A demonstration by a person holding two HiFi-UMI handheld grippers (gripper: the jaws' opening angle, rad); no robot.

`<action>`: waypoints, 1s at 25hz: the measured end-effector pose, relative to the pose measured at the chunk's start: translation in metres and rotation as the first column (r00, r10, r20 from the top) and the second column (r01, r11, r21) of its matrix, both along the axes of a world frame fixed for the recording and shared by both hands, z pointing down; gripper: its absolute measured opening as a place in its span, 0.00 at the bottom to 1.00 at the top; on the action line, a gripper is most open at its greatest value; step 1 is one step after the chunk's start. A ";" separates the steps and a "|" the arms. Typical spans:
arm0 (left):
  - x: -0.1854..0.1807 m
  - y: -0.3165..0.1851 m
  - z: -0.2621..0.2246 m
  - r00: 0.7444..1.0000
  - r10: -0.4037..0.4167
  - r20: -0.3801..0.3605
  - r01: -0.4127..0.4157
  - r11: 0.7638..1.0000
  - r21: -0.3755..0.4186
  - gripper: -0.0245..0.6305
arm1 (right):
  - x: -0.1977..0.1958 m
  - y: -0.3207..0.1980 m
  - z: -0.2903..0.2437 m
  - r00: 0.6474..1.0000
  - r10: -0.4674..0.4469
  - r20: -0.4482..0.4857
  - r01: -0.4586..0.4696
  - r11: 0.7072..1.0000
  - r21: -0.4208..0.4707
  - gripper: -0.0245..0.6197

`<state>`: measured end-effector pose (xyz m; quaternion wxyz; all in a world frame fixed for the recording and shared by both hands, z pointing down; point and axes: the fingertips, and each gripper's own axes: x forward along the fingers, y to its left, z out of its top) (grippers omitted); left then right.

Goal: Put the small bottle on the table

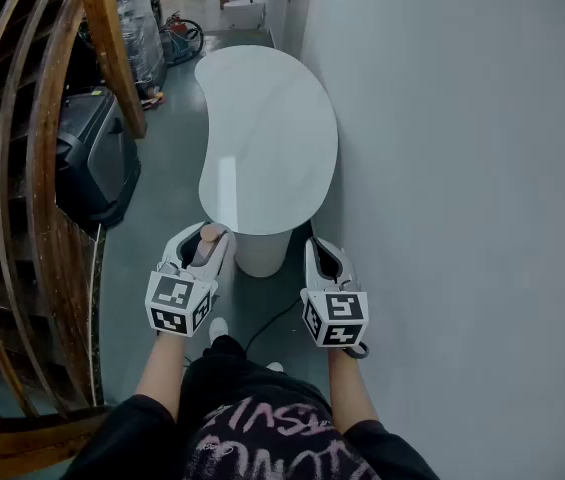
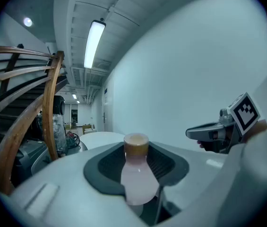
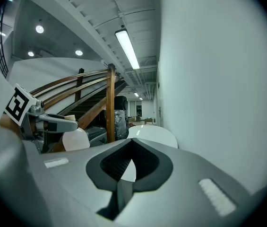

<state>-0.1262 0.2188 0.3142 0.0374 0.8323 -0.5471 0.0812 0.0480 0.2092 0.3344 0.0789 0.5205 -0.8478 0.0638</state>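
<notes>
Plainly, the left gripper's jaws are clamped on the small bottle and nip its neck just under the tan cap, while its pale pink body bulges out below the dark pads, upright. The right gripper's jaws are drawn together with nothing between them. In the head view the two grippers sit side by side, near each other but apart, each held by a hand with a black sleeve behind it. In the left gripper view the right one shows at 3 o'clock, and in the right gripper view the left one, bottle and all, shows at 9 o'clock. At 12 o'clock from both lies the table — white, kidney-shaped, glossy, on a white round pedestal. The bottle is held in the air at the table's near edge, at about 7 o'clock of the top, not resting on it. A pale wall runs along at 3 o'clock. At 9 o'clock curve the wooden stair rails, with a black bin beside them on the grey floor — and a ceiling light glows overhead.
</notes>
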 end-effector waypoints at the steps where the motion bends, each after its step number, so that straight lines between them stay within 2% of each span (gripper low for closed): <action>1: -0.002 0.000 0.000 1.000 -0.003 -0.003 0.003 1.000 -0.001 0.26 | -0.001 0.000 0.000 1.000 0.000 0.000 0.000 1.000 -0.001 0.05; 10: -0.004 0.000 0.001 1.000 -0.012 0.001 0.012 1.000 0.002 0.26 | -0.003 -0.002 0.007 1.000 -0.006 0.004 0.006 1.000 -0.018 0.05; 18: -0.012 -0.003 0.002 1.000 -0.030 -0.001 0.030 1.000 0.007 0.26 | -0.008 -0.008 0.004 1.000 -0.021 0.019 0.021 1.000 0.003 0.05; 25: -0.020 -0.016 0.010 1.000 -0.028 -0.009 0.028 1.000 -0.010 0.26 | -0.015 -0.019 0.014 1.000 -0.025 0.012 0.025 0.999 -0.026 0.05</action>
